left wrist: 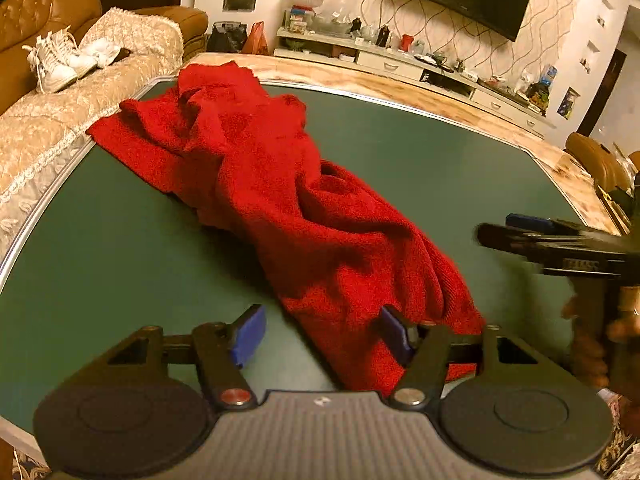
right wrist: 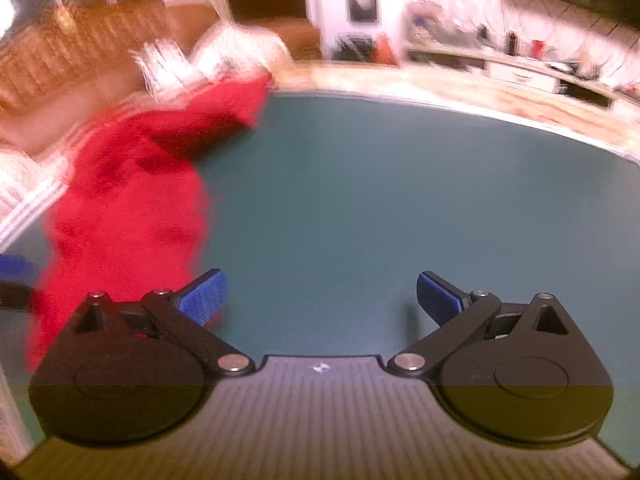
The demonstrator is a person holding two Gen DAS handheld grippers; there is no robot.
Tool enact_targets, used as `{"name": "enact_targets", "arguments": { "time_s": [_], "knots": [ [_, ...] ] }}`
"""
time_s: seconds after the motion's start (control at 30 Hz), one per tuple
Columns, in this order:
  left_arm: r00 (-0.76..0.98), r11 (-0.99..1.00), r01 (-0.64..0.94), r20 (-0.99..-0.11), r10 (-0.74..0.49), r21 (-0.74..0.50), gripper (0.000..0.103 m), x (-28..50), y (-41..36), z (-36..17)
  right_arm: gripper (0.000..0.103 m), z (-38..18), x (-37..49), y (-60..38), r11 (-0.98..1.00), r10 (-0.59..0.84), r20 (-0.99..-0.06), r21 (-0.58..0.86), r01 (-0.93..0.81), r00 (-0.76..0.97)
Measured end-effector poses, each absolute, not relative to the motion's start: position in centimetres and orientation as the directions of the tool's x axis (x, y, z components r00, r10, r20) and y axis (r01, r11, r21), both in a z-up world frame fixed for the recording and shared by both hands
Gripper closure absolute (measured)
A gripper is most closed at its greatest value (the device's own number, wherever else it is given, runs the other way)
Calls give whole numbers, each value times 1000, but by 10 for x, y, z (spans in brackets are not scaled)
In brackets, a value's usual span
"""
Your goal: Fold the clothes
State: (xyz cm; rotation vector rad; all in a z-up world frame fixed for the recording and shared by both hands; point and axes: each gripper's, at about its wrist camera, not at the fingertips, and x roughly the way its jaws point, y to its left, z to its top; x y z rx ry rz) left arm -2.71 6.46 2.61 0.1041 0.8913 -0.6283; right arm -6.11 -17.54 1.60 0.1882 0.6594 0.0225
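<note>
A crumpled red terry-cloth garment lay bunched on the dark green tabletop, its long axis running diagonally from the far left edge toward the left gripper. That nearer gripper's blue pads stood apart, empty, straddling the near end. The right gripper, wide open and empty, hovered over bare table to the cloth's right.
</note>
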Motion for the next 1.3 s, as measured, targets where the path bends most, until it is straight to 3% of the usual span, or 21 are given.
{"name": "enact_targets", "arguments": {
  "time_s": [0.07, 0.17, 0.3, 0.43, 0.53, 0.6, 0.63, 0.67, 0.73, 0.93, 1.0, 1.1, 1.2, 1.27, 1.3],
  "knots": [
    [470, 815, 557, -747, -471, -163, 35, -30, 65, 24, 0, 28, -80, -176, 963, 209, -552, 259, -72, 807],
    [478, 816, 561, -749, -459, -142, 35, -37, 66, 26, 0, 41, -98, -149, 952, 307, -557, 185, -245, 772],
    [473, 817, 564, -765, -437, -118, 35, -50, 65, 32, 0, 41, -114, -98, 924, 294, -583, -30, -382, 757],
    [478, 819, 564, -770, -424, -100, 32, -62, 68, 34, 0, 33, -108, -74, 915, 271, -603, -79, -395, 750],
    [476, 819, 565, -771, -423, -100, 31, -67, 72, 35, 27, 27, -98, -73, 926, 279, -634, -22, -378, 721],
    [474, 822, 559, -770, -427, -111, 31, -70, 74, 36, 53, 22, -93, -75, 930, 281, -658, 7, -367, 699],
    [472, 822, 556, -769, -430, -119, 31, -70, 75, 36, 74, 22, -93, -78, 931, 292, -659, 31, -363, 693],
    [468, 821, 557, -768, -438, -129, 31, -72, 75, 36, 83, 25, -96, -83, 931, 311, -651, 64, -358, 692],
    [462, 815, 561, -763, -452, -143, 31, -75, 73, 36, 91, 36, -102, -96, 935, 332, -618, 114, -337, 713],
    [441, 789, 594, -756, -483, -157, 28, -89, 64, 33, 92, 66, -126, -190, 845, 382, -457, 525, -102, 803],
    [435, 779, 609, -757, -487, -151, 28, -94, 61, 31, 92, 61, -137, -204, 843, 351, -503, 537, -33, 790],
    [425, 775, 612, -760, -493, -160, 28, -98, 60, 27, 87, 49, -145, -198, 925, 230, -633, 379, 37, 740],
    [420, 777, 606, -761, -495, -171, 28, -102, 62, 25, 68, 45, -155, -189, 971, 124, -651, 236, 45, 749],
    [425, 780, 603, -761, -491, -166, 28, -105, 65, 25, 45, 55, -162, -179, 983, 102, -609, 185, 16, 787],
    [429, 782, 602, -761, -487, -162, 28, -107, 66, 25, 41, 60, -164, -172, 986, 107, -584, 169, -8, 805]
  ]
}}
